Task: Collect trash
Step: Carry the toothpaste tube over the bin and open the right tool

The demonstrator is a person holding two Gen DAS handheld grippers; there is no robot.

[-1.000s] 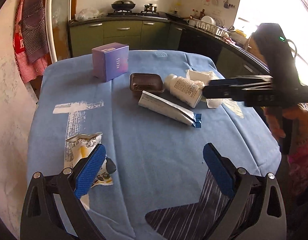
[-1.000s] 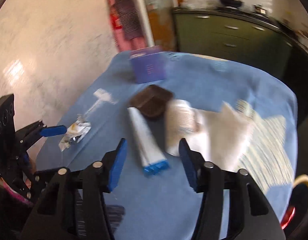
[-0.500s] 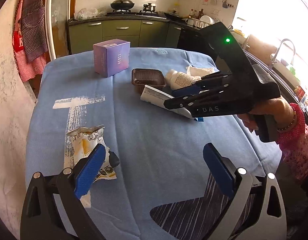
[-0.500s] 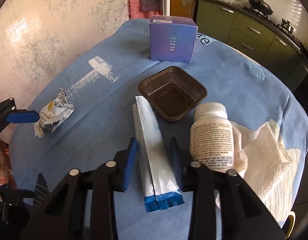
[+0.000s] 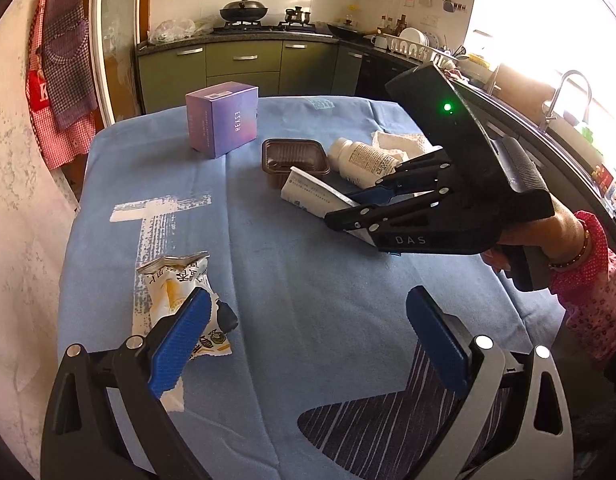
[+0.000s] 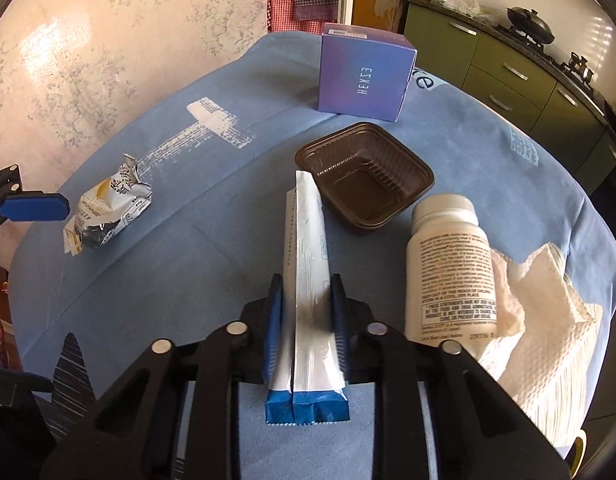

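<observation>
Two blue pads of the right gripper [image 6: 306,322] pinching the long white sachet [image 6: 305,248] near the brown tray [image 6: 366,178], left gripper [image 5: 308,340] spread by the crumpled wrapper [image 5: 175,292]; slick film likely slipping if lifted.

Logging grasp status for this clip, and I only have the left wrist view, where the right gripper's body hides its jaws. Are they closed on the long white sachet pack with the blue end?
Observer: Yes. In the right wrist view, the right gripper has its jaws shut on the long white sachet pack with a blue end, one pad against each long edge.
Operator: Where along it?
Observer: Near the blue end, which sticks out behind the pads, towards the camera.
Operator: Is anything inside the brown plastic tray?
Observer: No, the brown plastic tray shows a bare floor.
</observation>
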